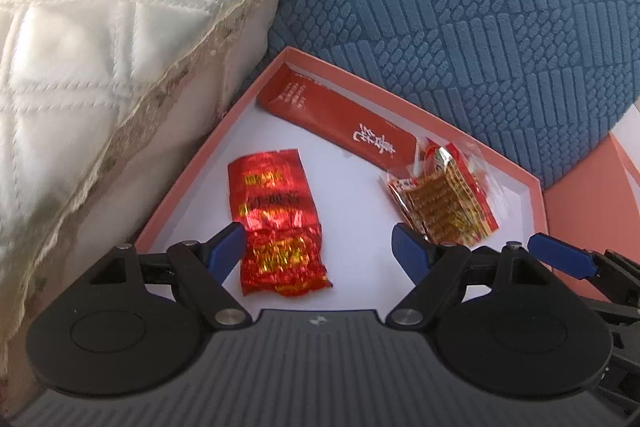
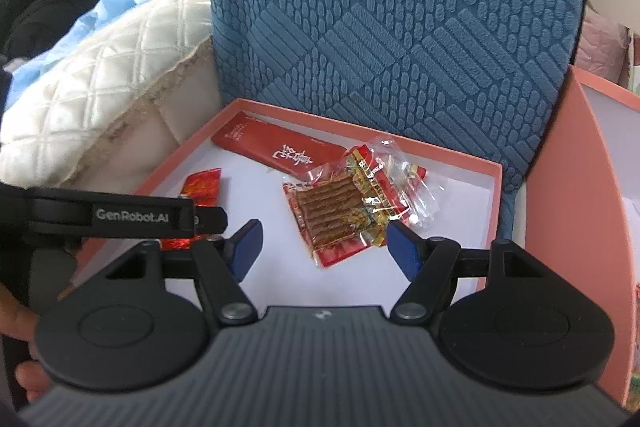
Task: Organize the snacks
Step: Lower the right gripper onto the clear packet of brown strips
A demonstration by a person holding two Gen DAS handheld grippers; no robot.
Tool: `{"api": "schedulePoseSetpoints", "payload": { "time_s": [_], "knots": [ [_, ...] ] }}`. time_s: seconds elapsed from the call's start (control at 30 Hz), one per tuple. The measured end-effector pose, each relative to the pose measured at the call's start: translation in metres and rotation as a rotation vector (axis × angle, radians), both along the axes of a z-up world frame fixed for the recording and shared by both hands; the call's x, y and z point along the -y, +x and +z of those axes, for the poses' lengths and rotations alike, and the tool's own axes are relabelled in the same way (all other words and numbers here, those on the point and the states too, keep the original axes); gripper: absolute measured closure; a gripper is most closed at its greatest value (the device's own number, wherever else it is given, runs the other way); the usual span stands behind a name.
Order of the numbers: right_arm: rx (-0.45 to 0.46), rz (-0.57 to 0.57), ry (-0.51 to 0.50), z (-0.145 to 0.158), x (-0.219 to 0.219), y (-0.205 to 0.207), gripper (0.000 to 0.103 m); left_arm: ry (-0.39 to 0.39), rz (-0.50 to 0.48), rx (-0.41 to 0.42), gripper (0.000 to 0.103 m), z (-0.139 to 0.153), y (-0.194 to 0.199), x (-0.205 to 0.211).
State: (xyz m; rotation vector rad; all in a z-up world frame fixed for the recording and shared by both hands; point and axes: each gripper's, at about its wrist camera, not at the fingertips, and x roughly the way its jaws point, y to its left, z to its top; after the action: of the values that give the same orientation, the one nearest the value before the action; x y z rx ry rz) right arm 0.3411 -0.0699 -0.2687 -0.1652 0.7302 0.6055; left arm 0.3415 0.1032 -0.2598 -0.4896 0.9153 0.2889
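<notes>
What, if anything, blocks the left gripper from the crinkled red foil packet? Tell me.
Nothing visible. The left gripper is open right over the red foil packet in the pink tray, one of its fingers at the packet's edge.

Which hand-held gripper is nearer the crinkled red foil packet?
Left. The left hand-held gripper has the crinkled red foil packet by its left finger; the right hand-held gripper hovers by the clear packet of brown strips.
</notes>
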Motion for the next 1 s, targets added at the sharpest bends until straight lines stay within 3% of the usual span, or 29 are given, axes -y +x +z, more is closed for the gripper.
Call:
{"api": "schedulePoseSetpoints", "payload": {
  "time_s": [0.3,0.43,0.8,1.0],
  "knots": [
    [-0.056,0.044,-0.028,-0.010,-0.016,0.029,0.032,0.044,0.037,-0.051,0.015,-0.006,0.017,-0.010],
    [-0.097,0.041,-0.031,-0.016,-0.022,0.045,0.017,0.029,0.064,-0.069,0.014,-0.009,0.023,-0.018],
    [-0.128,0.075,-0.123,-0.037,-0.048,0.074,0.016,-0.111,0.106,-0.079,0.013,-0.021,0.035,-0.038],
    [-0.118,0.085,-0.178,-0.045,-0.055,0.078,0.014,-0.125,0.107,-0.074,0.010,-0.021,0.039,-0.039]
  ]
}}
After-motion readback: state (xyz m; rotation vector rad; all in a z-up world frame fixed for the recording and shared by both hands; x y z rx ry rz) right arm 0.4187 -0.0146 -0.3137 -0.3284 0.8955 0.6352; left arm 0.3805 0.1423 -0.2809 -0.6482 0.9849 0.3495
